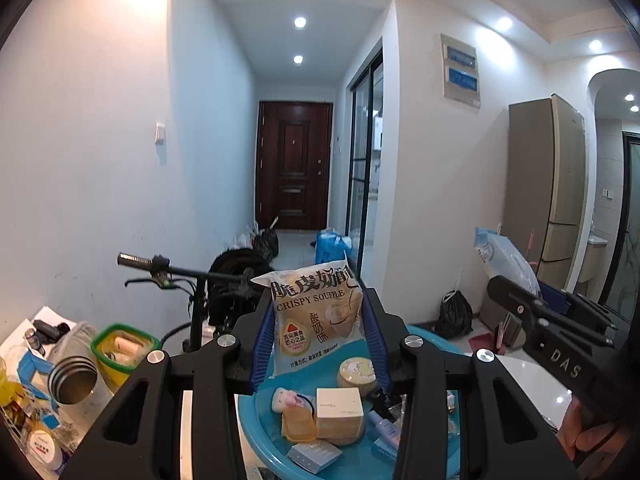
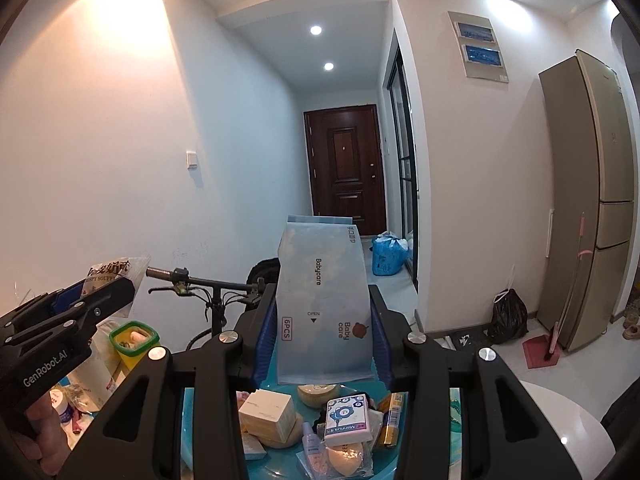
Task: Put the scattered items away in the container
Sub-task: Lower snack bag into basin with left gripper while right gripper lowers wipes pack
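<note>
My left gripper [image 1: 318,328] is shut on a white Crispy Souffle snack packet [image 1: 316,316], held upright above the teal basin [image 1: 256,424]. My right gripper [image 2: 322,332] is shut on a pale blue Babycare wipes pack [image 2: 324,304], also upright over the teal basin [image 2: 188,424]. Inside the basin lie a white box [image 1: 340,402], a round cream jar [image 1: 356,372], an orange case [image 1: 298,424] and several small toiletries. In the right wrist view the basin holds a white box [image 2: 266,410] and a blue-and-white tissue pack [image 2: 346,416]. Each gripper shows at the edge of the other's view.
Left of the basin stand a green-lidded yellow tub [image 1: 120,350], a steel cup [image 1: 74,380] and more clutter on the white table [image 1: 532,380]. Behind are a scooter handlebar [image 1: 176,270], black rubbish bags [image 1: 454,314], a fridge [image 2: 588,200] and a hallway door [image 2: 346,164].
</note>
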Demonstrator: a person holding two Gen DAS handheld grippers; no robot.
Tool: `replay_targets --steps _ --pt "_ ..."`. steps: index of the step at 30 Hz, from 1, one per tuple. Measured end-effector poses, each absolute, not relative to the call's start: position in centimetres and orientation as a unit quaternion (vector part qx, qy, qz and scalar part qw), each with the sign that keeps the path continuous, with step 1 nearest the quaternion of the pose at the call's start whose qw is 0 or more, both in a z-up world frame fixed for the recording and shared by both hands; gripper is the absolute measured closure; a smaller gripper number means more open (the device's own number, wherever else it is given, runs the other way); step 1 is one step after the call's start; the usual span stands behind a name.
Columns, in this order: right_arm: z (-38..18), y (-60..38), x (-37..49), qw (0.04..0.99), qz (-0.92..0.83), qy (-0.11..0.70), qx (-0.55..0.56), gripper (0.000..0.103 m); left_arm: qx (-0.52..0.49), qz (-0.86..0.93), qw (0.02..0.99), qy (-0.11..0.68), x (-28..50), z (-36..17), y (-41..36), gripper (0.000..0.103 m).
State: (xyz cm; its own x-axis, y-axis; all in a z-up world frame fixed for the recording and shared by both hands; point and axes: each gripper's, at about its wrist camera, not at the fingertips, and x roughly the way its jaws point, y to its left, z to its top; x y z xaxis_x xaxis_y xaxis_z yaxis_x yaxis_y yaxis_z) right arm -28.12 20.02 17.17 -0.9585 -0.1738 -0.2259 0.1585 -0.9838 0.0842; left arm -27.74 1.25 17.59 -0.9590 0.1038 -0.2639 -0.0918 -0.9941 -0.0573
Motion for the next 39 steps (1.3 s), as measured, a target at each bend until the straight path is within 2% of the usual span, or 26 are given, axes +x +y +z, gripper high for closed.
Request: replay_targets --steps 11,23,32,39 --pt "12.8 18.5 -32.3 0.095 -0.976 -0.016 0.194 0.063 -0.198 0.978 0.041 -0.04 -32.3 14.1 0.7 0.059" --pt "7.6 18.2 -36.0 0.105 -0.952 -0.009 0.286 0.063 -0.307 0.95 0.031 -0.049 -38.7 7.6 0.4 0.059" --pt "5.7 18.1 -37.0 0.114 -0.933 -0.004 0.342 0.063 -0.358 0.932 0.028 -0.051 -40.3 4.5 0.4 0.059" --pt "5.0 18.7 -37.9 0.124 -0.922 -0.029 0.365 0.062 -0.379 0.924 0.021 -0.05 -40.9 3.4 0.4 0.059"
